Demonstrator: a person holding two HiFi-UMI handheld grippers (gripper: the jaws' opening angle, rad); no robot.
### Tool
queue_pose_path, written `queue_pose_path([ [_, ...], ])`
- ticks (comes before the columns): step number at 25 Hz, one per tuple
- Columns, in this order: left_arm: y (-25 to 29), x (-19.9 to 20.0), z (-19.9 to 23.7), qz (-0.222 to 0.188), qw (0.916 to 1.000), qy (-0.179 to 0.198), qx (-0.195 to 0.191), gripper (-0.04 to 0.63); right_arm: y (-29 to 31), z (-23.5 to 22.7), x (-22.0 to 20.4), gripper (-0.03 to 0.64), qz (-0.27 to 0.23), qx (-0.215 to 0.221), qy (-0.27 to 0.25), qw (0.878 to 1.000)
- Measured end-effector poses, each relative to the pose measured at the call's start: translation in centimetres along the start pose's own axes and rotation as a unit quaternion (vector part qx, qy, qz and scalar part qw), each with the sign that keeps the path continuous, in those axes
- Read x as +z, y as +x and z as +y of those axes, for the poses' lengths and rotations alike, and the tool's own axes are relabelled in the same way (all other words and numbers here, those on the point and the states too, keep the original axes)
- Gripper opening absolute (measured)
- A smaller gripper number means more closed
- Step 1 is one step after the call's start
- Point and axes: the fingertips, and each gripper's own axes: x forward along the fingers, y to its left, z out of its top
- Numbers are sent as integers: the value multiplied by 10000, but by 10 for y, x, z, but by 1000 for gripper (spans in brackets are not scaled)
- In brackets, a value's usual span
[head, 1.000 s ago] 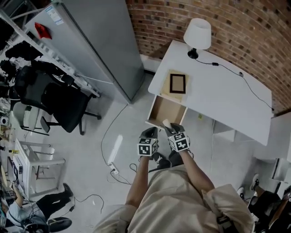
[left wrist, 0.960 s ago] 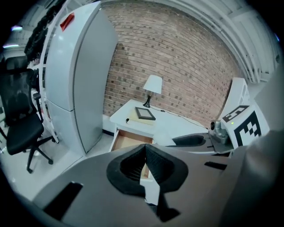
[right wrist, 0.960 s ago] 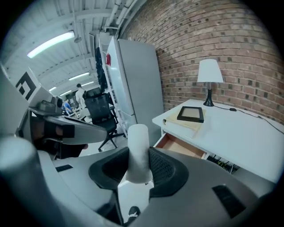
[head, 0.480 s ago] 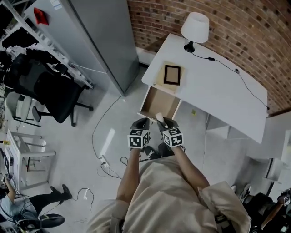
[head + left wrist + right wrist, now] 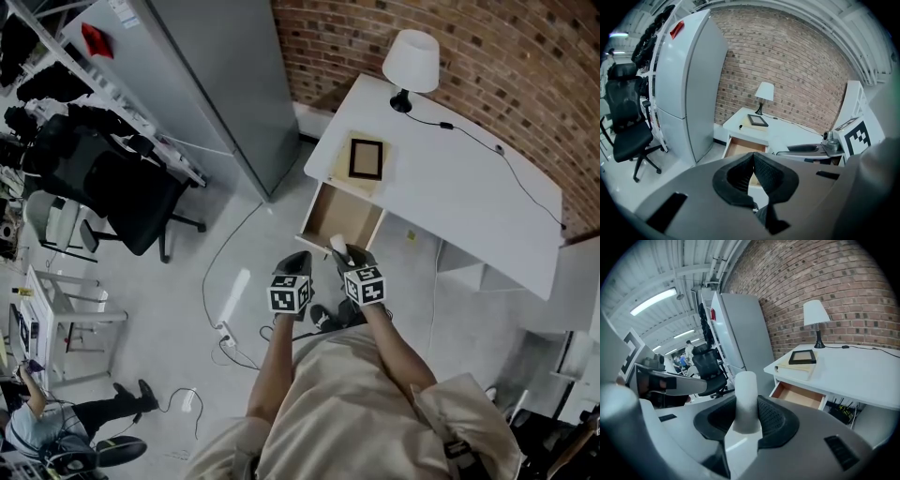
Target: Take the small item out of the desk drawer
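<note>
You're in a workshop-style office: a brick wall (image 5: pixel 525 56), a white surface (image 5: pixel 469 197) with a lamp (image 5: pixel 411 61), a black office chair (image 5: pixel 122 202), a tall grey cabinet (image 5: pixel 216 84), and a bare grey floor (image 5: pixel 159 309).

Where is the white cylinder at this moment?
The cylinder is held upright in the right gripper. In the head view it shows near the middle, at the near edge of the open drawer.

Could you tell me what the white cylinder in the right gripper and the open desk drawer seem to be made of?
The white cylinder: probably matte plastic or foam; smooth, no gloss. The drawer: likely wood or wood-look board; light brown, dull inside.
</note>
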Motion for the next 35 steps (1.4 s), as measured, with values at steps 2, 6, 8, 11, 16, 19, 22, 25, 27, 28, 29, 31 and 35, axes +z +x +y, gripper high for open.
queue_pose_path([
  [2, 1, -1, 1, -27, 10000, -60, -12, 17, -1, 1, -1, 160, -11, 11, -59, 10000],
  [6, 3, -5, -5, -10, 9999, -88, -90, 17, -4, -3, 0, 160, -12, -47, -83, 10000],
  [8, 2, -6, -7, 6, 9999, -60, -142, 17, -6, -6, 2, 160, -46, -101, -52, 9999],
  [11, 2, -6, -4, -17, 9998, -56, -168, 17, -4, -7, 2, 160, -60, -135, -66, 9999],
  [16, 1, -11, 2, -4, 9998, -154, -99, 17, -1, -9, 0, 160, -28, -124, -75, 9999],
  [19, 2, -11, 2, -9, 9998, -181, -86, 17, -1, -11, -1, 160, -14, -131, -82, 9999],
  [22, 2, -10, 3, -16, 9998, -168, -61, 17, 1, -9, -4, 160, 20, -113, -68, 9999],
  [25, 0, -13, 2, 10, 9998, -191, -58, 17, 2, -7, -9, 160, 60, -114, -49, 9999],
  [27, -1, -16, 4, 44, 9998, -194, -76, 17, 4, -5, -10, 160, 73, -114, -51, 9999],
  [28, -2, -18, 5, 59, 9998, -196, -84, 17, 5, -4, -10, 160, 76, -109, -53, 9999],
  [29, -2, -19, 5, 67, 9997, -201, -89, 17, 6, -3, -10, 160, 77, -101, -56, 9999],
  [31, -1, -19, 5, 72, 9997, -210, -96, 17, 6, -2, -10, 160, 77, -90, -73, 9999],
  [35, -2, -18, 7, 67, 9997, -215, -125, 17, 7, 1, -11, 160, 91, -84, -99, 9999],
])
